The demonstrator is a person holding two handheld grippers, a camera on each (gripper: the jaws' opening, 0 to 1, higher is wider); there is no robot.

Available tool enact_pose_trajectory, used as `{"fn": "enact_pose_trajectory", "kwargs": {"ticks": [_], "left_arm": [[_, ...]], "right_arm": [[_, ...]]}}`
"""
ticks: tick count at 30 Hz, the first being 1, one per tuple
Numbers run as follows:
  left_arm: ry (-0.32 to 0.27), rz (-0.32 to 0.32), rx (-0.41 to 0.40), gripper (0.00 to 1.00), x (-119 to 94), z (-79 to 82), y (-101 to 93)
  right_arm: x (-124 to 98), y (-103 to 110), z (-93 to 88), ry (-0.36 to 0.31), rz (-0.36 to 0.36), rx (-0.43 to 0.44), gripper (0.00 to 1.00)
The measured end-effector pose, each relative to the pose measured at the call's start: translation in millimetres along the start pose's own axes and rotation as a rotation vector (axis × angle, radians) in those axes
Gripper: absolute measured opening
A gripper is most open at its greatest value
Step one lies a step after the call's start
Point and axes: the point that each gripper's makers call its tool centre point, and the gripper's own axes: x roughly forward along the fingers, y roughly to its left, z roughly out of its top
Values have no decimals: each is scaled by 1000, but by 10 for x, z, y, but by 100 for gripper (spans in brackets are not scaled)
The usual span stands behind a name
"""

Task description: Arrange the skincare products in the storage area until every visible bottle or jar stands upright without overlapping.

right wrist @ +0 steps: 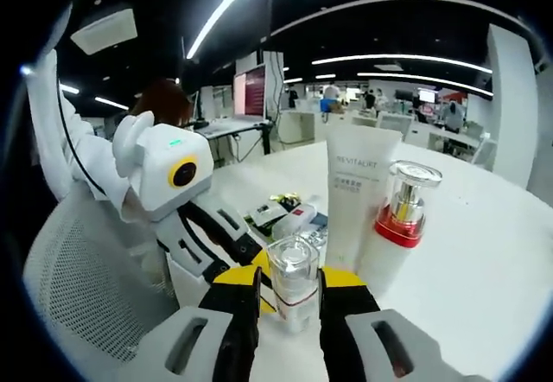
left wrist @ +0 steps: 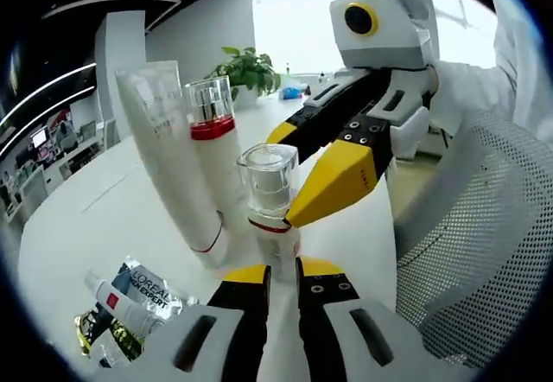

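Both grippers crowd the small clear-capped bottle (right wrist: 292,289): the right gripper (right wrist: 289,300) straddles it, the left gripper (left wrist: 282,276) presses in from the opposite side. Just beyond the right gripper's jaws, the white tube (right wrist: 354,194) and the red-collared bottle (right wrist: 403,207) block the way. Open tabletop (right wrist: 484,252) lies to their right. To the left, loose packets (right wrist: 289,213) and a mesh chair (right wrist: 78,287) hem things in.

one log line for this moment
right hand-held gripper: shut on clear-capped small bottle | left hand-held gripper: at its base, grip unclear | white tube, red-collared bottle: upright
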Motion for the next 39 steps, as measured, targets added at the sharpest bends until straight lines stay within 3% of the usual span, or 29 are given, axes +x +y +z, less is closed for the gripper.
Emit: {"fn": "enact_pose_trajectory", "kwargs": {"ticks": [6, 11, 16, 23, 39], "left_arm": [[17, -1, 17, 8, 16, -32, -7], [28, -1, 19, 7, 35, -46, -7], [33, -1, 21, 6, 51, -49, -15], [39, -1, 24, 6, 79, -54, 1], [49, 0, 28, 4, 206, -46, 13]], "right_arm": [[-97, -70, -116, 31, -13, 6, 20], [-67, -77, -339, 91, -23, -1, 16], [32, -71, -602, 190, -37, -77, 13], [83, -13, -629, 190, -28, -51, 9], [118, -148, -636, 177, -55, -23, 4]]}}
